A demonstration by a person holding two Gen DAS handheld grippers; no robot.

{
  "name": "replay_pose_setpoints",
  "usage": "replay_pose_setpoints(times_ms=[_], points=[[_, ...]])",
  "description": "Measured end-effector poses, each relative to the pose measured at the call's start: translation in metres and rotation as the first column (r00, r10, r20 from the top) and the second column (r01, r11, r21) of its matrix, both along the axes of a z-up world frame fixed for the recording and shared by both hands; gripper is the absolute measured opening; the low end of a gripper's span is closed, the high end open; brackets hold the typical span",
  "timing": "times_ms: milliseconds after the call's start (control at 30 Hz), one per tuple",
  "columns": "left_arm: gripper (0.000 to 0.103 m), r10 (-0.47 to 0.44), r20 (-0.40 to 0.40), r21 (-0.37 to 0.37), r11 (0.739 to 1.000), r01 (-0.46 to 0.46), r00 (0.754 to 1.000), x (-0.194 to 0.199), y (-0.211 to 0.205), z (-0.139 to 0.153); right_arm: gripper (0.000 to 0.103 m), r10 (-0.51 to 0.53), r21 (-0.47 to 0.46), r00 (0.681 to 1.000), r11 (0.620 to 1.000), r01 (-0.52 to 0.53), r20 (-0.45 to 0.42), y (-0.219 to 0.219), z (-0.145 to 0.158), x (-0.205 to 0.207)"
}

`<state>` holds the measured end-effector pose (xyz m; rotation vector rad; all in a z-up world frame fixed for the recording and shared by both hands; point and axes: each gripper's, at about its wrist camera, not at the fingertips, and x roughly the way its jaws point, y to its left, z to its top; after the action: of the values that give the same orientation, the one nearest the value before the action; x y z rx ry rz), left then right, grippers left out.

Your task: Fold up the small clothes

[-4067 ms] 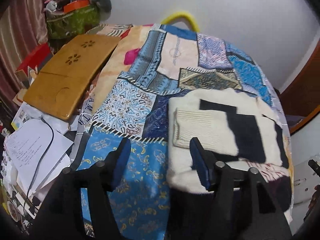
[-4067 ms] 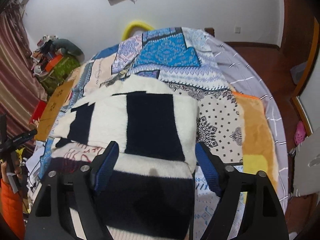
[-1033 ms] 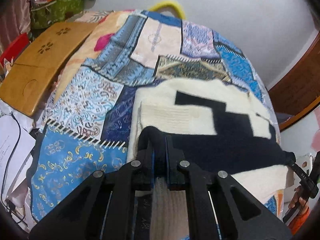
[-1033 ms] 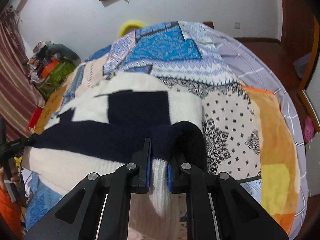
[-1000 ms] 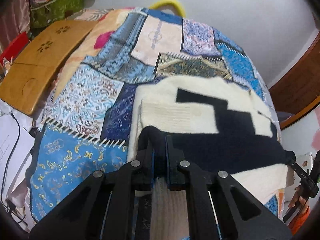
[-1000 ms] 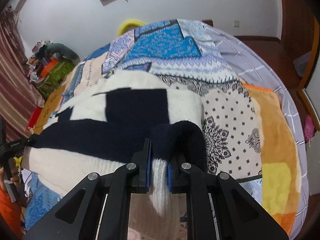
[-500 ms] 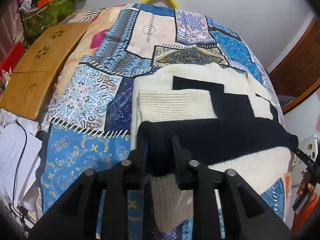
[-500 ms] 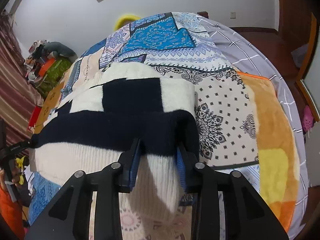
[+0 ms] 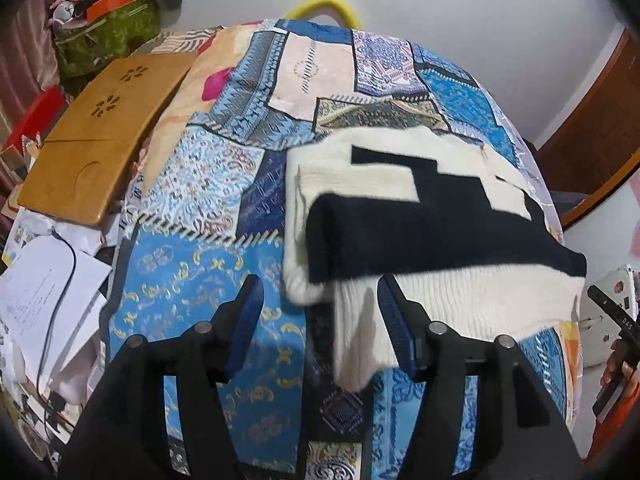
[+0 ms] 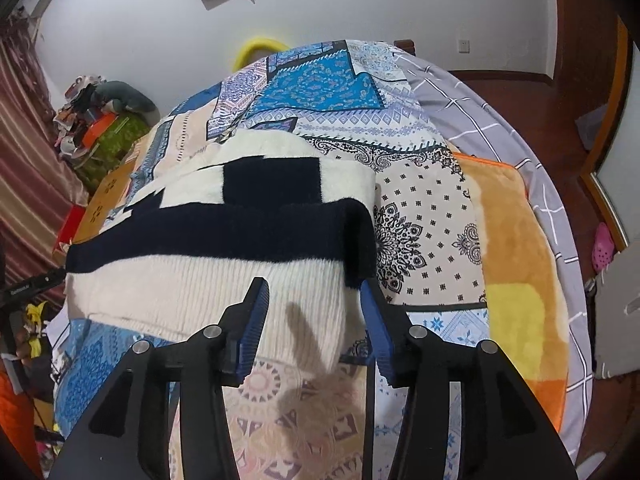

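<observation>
A cream and black knitted sweater [image 9: 432, 216] [image 10: 224, 240] lies folded over on itself on the patchwork bedspread [image 9: 200, 184] [image 10: 316, 80], its ribbed cream hem nearest me. My left gripper [image 9: 320, 308] hangs just short of the sweater's left hem corner. Its jaws are opening, and the hem corner shows through the gap without either pad pressing on it. My right gripper [image 10: 314, 304] hovers over the right hem corner. Those jaws are opening too, with the cream rib below them and no pad on the cloth.
A wooden lap tray [image 9: 96, 140] and loose papers [image 9: 44, 292] lie left of the bed. An orange blanket [image 10: 516, 264] covers the bed's right side. A person's hand with a dark device [image 9: 620, 344] shows at the far right edge. Wooden floor [image 10: 568, 92] lies beyond.
Both grippers were shut on the sweater's hem corners and have let go, their jaws spreading. Both have drawn back and up, and the folded hem now rests on the sweater.
</observation>
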<state>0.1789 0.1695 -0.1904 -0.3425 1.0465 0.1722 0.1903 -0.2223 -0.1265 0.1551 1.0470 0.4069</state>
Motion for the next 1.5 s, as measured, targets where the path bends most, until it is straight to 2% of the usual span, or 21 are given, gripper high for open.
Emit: replay_pose_setpoints(times_ms=[433, 600, 767, 867, 967, 1033, 1100, 1133, 1300, 1500], points=[[0.059, -0.068, -0.084, -0.086, 0.994, 0.060, 0.994, -0.001, -0.030, -0.038, 0.045, -0.019, 0.004, 0.997, 1.000, 0.020, -0.080, -0.008, -0.024, -0.015], [0.059, -0.073, -0.093, -0.097, 0.993, 0.064, 0.993, 0.004, -0.036, -0.042, 0.045, -0.039, 0.027, 0.992, 0.999, 0.042, -0.121, -0.012, -0.037, -0.009], [0.059, -0.076, -0.080, -0.102, 0.992, 0.067, 0.994, 0.006, -0.038, -0.039, 0.045, -0.005, 0.047, 0.992, 0.999, 0.011, -0.127, -0.002, -0.039, -0.009], [0.059, -0.091, -0.072, -0.113, 0.990, 0.082, 0.993, 0.005, -0.038, -0.036, 0.035, 0.017, 0.053, 0.995, 0.999, -0.012, -0.103, 0.006, -0.037, -0.011], [0.052, -0.097, -0.060, -0.098, 0.991, 0.091, 0.993, 0.004, -0.038, -0.031, 0.025, 0.043, 0.051, 0.996, 0.998, -0.040, -0.074, 0.015, -0.033, -0.013], [0.040, -0.102, -0.053, -0.103, 0.990, 0.096, 0.993, 0.003, -0.037, -0.028, 0.014, 0.055, 0.046, 0.997, 0.998, -0.053, -0.055, 0.019, -0.029, -0.014], [0.022, -0.107, -0.047, -0.111, 0.989, 0.101, 0.993, 0.004, -0.037, -0.025, 0.011, 0.063, 0.042, 0.997, 0.997, -0.062, -0.039, 0.022, -0.027, -0.011], [0.019, -0.112, -0.042, -0.112, 0.988, 0.107, 0.993, 0.004, -0.037, -0.024, 0.010, 0.069, 0.042, 0.997, 0.997, -0.067, -0.028, 0.024, -0.025, -0.011], [0.012, -0.139, 0.015, -0.074, 0.987, 0.140, 0.990, 0.005, -0.043, -0.008, 0.009, 0.111, 0.024, 0.992, 0.993, -0.113, 0.061, 0.033, -0.004, -0.008], [0.009, -0.122, 0.114, -0.038, 0.991, 0.127, 0.986, 0.019, -0.039, 0.028, 0.008, 0.106, 0.024, 0.984, 0.994, -0.111, 0.143, 0.038, 0.025, 0.011]])
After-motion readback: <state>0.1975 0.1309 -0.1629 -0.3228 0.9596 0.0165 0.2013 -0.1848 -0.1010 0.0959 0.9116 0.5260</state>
